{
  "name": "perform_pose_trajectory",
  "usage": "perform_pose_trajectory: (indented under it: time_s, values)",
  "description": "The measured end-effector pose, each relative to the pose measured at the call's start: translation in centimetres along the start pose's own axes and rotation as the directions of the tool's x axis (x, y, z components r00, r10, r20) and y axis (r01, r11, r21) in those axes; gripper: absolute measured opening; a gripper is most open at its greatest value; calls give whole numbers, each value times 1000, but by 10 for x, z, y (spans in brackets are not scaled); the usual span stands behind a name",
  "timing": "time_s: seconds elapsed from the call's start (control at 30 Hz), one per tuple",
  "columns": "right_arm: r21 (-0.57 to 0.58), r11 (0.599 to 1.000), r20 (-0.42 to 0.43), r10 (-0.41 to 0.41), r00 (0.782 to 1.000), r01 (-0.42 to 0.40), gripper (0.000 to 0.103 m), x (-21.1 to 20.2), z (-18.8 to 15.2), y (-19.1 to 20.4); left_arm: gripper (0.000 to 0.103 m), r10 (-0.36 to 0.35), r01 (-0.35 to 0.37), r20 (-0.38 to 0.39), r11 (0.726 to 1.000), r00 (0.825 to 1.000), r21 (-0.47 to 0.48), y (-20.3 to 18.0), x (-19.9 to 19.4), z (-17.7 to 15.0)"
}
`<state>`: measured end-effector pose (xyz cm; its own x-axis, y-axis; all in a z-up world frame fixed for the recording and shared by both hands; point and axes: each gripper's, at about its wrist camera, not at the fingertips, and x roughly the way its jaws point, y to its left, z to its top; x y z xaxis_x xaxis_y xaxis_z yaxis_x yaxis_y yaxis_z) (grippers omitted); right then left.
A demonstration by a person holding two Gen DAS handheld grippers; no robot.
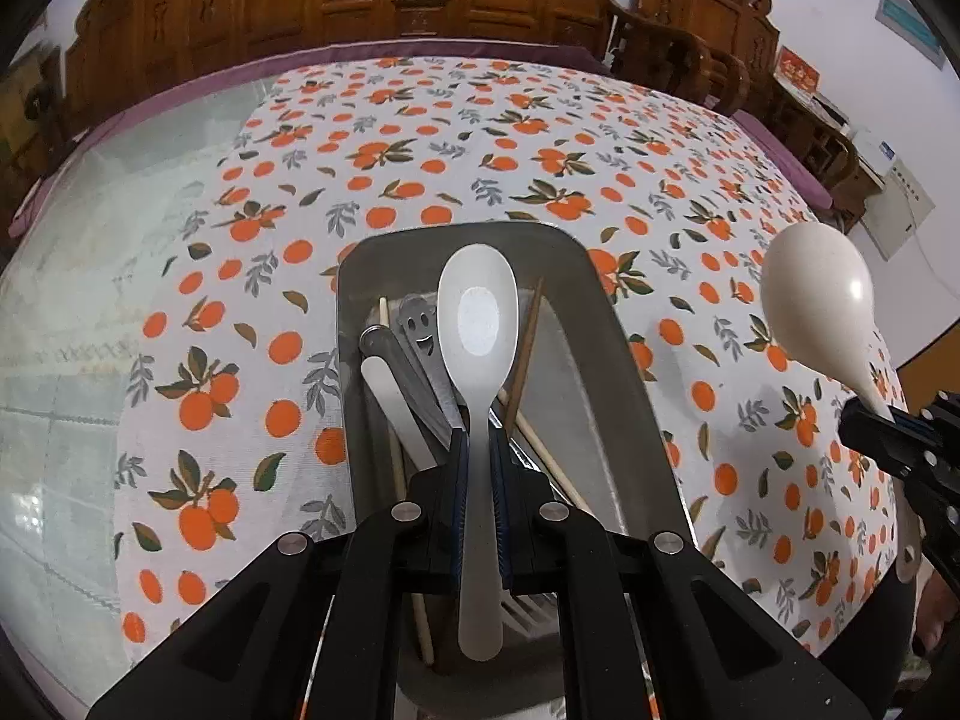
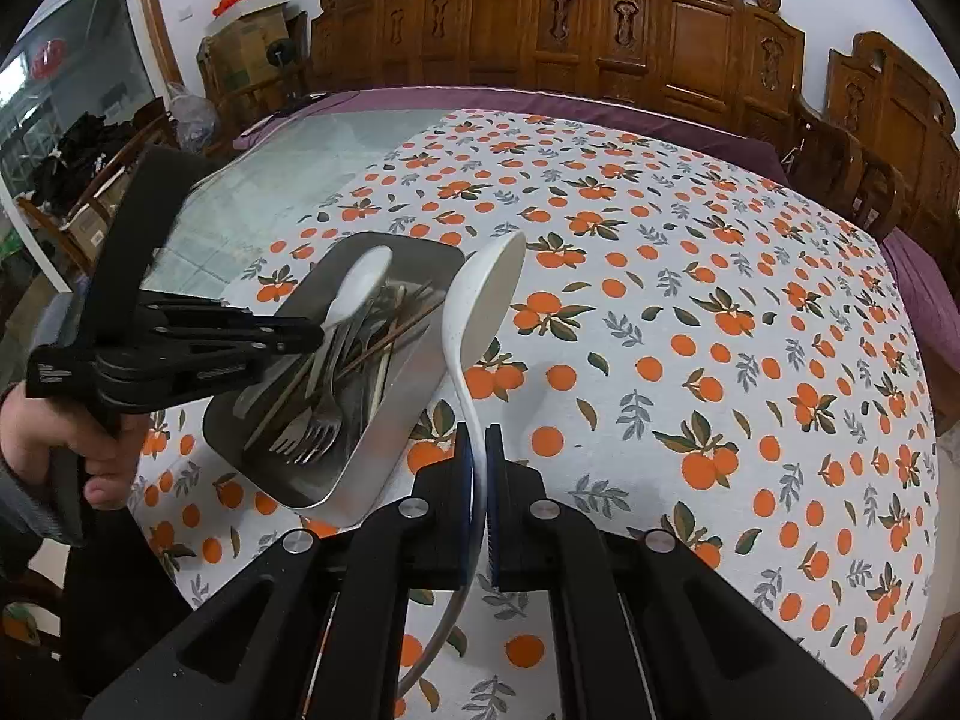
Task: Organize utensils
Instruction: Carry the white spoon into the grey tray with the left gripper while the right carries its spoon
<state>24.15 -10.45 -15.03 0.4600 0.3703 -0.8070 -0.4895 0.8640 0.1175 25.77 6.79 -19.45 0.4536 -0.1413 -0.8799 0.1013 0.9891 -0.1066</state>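
The left gripper [image 1: 478, 450] has its jaws clamped on the handle of a flat white rice paddle [image 1: 478, 324], whose blade reaches out over the metal tray [image 1: 606, 372]. Beneath the paddle, inside the tray, lie forks [image 2: 312, 429], a small slotted spatula [image 1: 420, 324] with a smiling face cut in it, chopsticks [image 1: 528, 336] and other handles, all heaped together along the tray's length. The right gripper [image 2: 478, 450] has its jaws clamped on the curved handle of a white ladle [image 2: 486, 294], held in the air just beside the tray's right edge, bowl tilted on its side. The tray rests on the bench, on a cloth printed with oranges [image 1: 480, 138]. Beyond the tray the cloth runs to the bench's far edge, where carved wooden chairs [image 2: 600, 18] stand against the wall.
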Motion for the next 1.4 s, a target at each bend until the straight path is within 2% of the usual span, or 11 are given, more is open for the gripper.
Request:
perform_pose_trajectory:
  time_s: [0.27, 0.47, 0.67, 0.87, 1.4]
  values:
    - [-5, 1000, -1, 22, 1000, -22, 5, 7, 9, 8, 8, -12, 12, 9, 1000, 1000, -15, 4, -2, 2]
    - [-3, 998, 3, 56, 998, -56, 5, 17, 20, 21, 8, -11, 12, 48, 999, 999, -29, 18, -27, -2]
    - [-5, 996, 0, 88, 996, -88, 5, 32, 34, 40, 13, 13, -9, 91, 999, 996, -45, 34, -55, -8]
    - [24, 992, -12, 121, 993, -121, 5, 49, 43, 51, 13, 40, -33, 117, 998, 992, -55, 49, -71, -11]
    - [95, 982, -55, 169, 984, -164, 5, 95, 61, 67, 14, 63, -53, 129, 995, 990, -83, 71, -83, -16]
